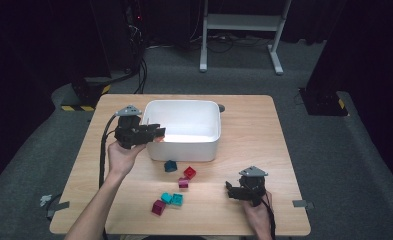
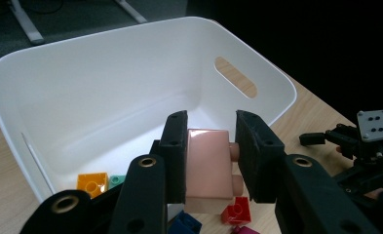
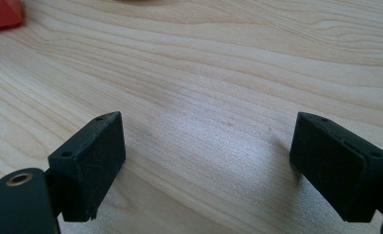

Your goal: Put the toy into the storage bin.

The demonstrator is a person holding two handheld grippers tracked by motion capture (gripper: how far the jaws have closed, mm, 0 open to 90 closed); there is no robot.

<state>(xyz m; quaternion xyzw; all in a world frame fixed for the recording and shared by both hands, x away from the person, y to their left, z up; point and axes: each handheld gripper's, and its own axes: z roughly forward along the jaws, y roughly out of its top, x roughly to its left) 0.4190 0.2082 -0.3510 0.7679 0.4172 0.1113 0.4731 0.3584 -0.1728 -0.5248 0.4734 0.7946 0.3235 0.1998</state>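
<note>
a dark room with black curtains surrounds your pale wooden table [image 1: 244, 120], which stands on grey carpet. on the table sits a white rectangular plastic tub [image 1: 184, 131] with a slot handle in its end wall. your left gripper [image 1: 156, 132] hangs at the tub's left rim, pointing across it, and its black jaws are clamped on a pale pink plastic building brick [image 2: 207, 168], studs facing sideways toward one pad. in the left gripper view that brick sits above the tub's near wall, and an orange brick [image 2: 92, 183] and a small mint green piece [image 2: 116, 181] lie on the tub's floor. in front of the tub, loose on the wood, are a dark teal brick [image 1: 170, 166], a red brick [image 1: 189, 172], a small magenta brick [image 1: 183, 183], two turquoise bricks [image 1: 173, 199] and a larger magenta brick [image 1: 158, 207]. your right gripper [image 1: 230, 190] rests low near the table's front right, well apart from the bricks, jaws spread wide with bare wood between them.
</note>
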